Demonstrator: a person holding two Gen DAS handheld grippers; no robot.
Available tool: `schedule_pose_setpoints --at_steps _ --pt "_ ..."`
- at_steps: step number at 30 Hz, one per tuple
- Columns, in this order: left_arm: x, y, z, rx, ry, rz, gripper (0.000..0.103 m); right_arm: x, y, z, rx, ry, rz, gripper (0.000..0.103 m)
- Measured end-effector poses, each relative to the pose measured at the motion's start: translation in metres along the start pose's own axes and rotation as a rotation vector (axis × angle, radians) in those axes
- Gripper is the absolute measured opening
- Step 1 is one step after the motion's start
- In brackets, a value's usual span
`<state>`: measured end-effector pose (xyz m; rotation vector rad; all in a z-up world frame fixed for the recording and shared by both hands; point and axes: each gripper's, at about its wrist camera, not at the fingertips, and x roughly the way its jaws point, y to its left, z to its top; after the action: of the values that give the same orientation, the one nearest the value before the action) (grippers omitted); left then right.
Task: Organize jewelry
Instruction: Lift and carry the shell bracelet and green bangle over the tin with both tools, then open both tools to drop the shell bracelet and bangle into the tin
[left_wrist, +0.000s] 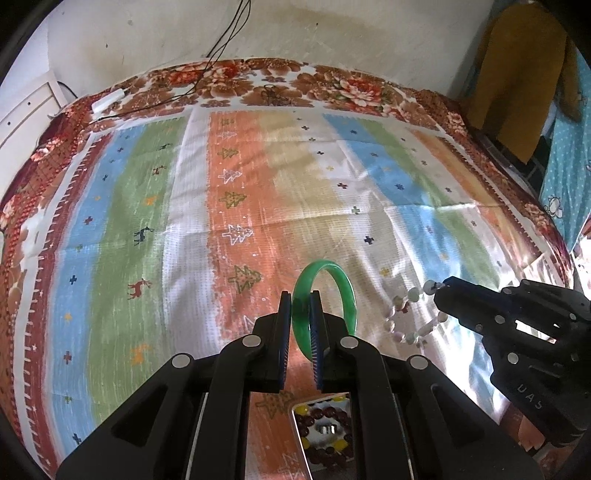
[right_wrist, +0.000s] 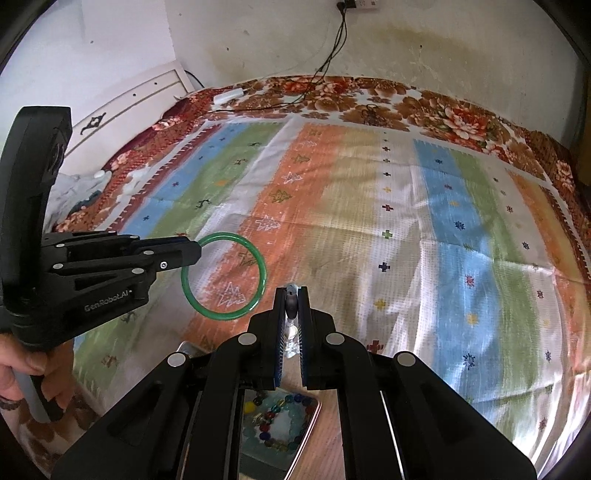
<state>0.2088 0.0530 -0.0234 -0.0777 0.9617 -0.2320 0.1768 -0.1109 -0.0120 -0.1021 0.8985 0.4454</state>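
Left gripper (left_wrist: 301, 295) pinches the green bangle (left_wrist: 347, 295); right gripper (right_wrist: 291, 291), beside it, clamps a pale bead bracelet (left_wrist: 410, 314) above the bed (left_wrist: 258, 184).

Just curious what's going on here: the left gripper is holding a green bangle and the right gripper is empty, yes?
Not quite. The left gripper does hold the green bangle, but the right gripper is not empty: it is shut on a pale bead bracelet, which the left wrist view shows hanging from its tips.

Stained wall (right_wrist: 258, 40) (cables dangling), striped bedspread (left_wrist: 236, 192)
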Motion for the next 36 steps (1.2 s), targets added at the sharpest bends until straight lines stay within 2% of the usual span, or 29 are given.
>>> schedule_pose_setpoints --at_steps 11,19,36 --pt "-0.029 -0.018 -0.023 0.025 -0.033 -0.037 0.009 -0.016 0.008 -0.013 -0.005 -0.007 0.015 0.007" --pt "-0.034 -0.018 -0.041 0.024 -0.025 -0.011 0.009 -0.025 0.014 -0.024 -0.005 -0.008 0.017 0.007" --pt "-0.047 -0.025 -0.076 0.032 -0.015 -0.006 0.009 -0.034 0.021 -0.052 -0.003 0.017 0.045 0.007"
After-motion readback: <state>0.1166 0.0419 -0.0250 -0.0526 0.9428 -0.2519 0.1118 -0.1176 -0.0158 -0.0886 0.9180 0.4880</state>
